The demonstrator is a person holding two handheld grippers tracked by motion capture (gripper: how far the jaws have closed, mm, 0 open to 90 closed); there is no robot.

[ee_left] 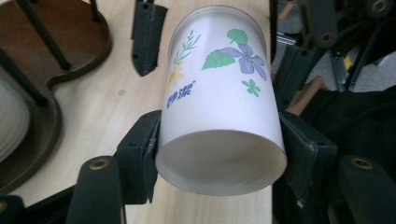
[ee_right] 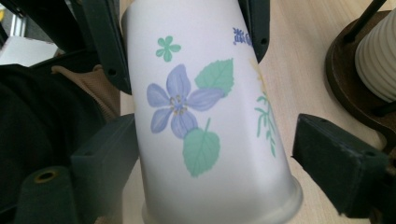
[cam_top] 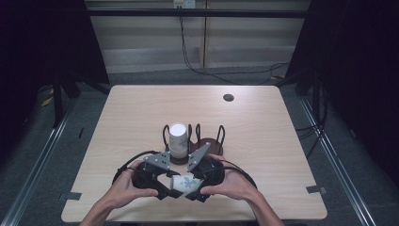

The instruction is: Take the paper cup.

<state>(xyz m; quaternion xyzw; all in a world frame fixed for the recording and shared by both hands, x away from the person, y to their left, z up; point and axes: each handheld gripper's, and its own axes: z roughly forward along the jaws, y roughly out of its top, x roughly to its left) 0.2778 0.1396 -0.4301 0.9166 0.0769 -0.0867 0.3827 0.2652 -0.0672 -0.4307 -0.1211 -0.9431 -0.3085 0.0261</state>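
Observation:
A white paper cup point(cam_top: 185, 182) printed with a violet flower and green leaves lies on its side near the table's front edge, between my two grippers. My left gripper point(ee_left: 219, 149) is shut on the cup point(ee_left: 219, 102) near its base, both pads pressed against its wall. My right gripper point(ee_right: 219, 158) stands open around the cup point(ee_right: 201, 116) near its rim; its right-hand pad point(ee_right: 336, 163) is clear of the wall. In the high view the left gripper point(cam_top: 164, 186) and right gripper point(cam_top: 200, 188) face each other, a hand on each.
Just behind the grippers stands a dark wooden cup rack point(cam_top: 207, 141) with black wire loops, and a white ribbed cup point(cam_top: 178, 139) sits in its left place. A small round hole point(cam_top: 228, 97) marks the table's far right. Cables trail on the floor beyond.

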